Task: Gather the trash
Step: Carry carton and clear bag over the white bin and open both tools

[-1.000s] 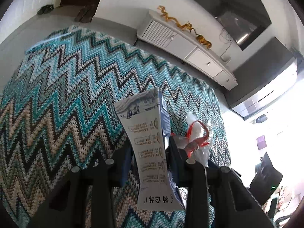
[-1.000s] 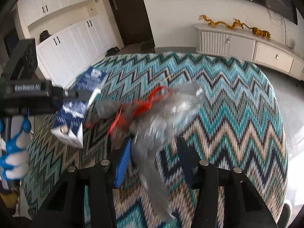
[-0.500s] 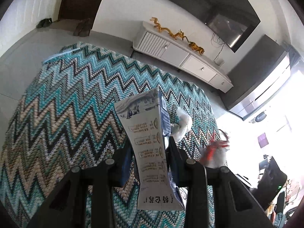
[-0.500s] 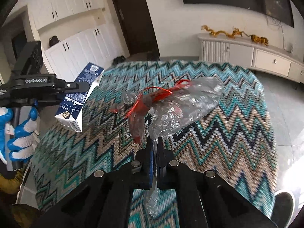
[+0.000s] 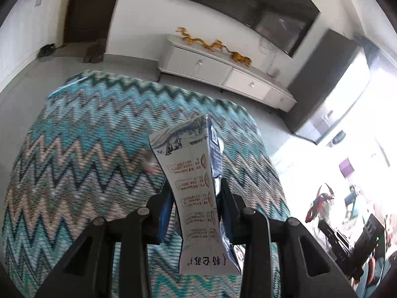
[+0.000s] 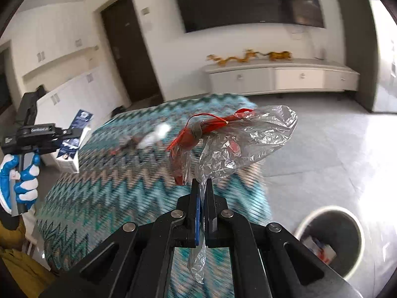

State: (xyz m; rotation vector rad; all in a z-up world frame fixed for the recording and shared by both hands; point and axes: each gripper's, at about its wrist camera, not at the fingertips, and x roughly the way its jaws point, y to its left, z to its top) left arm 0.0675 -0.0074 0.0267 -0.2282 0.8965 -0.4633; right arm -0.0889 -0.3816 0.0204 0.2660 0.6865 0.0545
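Observation:
My left gripper (image 5: 194, 188) is shut on a white and blue carton (image 5: 196, 188), which it holds upright above the zigzag cloth (image 5: 86, 154). The right wrist view shows the same carton (image 6: 74, 144) at the far left in that gripper (image 6: 74, 134), held by a gloved hand (image 6: 19, 181). My right gripper (image 6: 201, 186) is shut on a clear plastic bag with red ties (image 6: 238, 139), lifted past the cloth's right edge. Small scraps (image 6: 148, 136) lie on the cloth, and one scrap (image 5: 148, 164) shows beside the carton. A bin (image 6: 330, 241) stands on the floor at lower right.
The zigzag cloth (image 6: 124, 186) covers a rounded table. A white low cabinet (image 6: 280, 77) with gold dragon ornaments (image 6: 248, 57) lines the far wall under a dark screen. Grey floor (image 6: 322, 136) lies to the right. Clutter and a dark chair (image 5: 352, 236) sit at right.
My right gripper closed on the plastic bag, lifted it off the cloth and carried it right, so the bin came into view. My left gripper rose with the carton.

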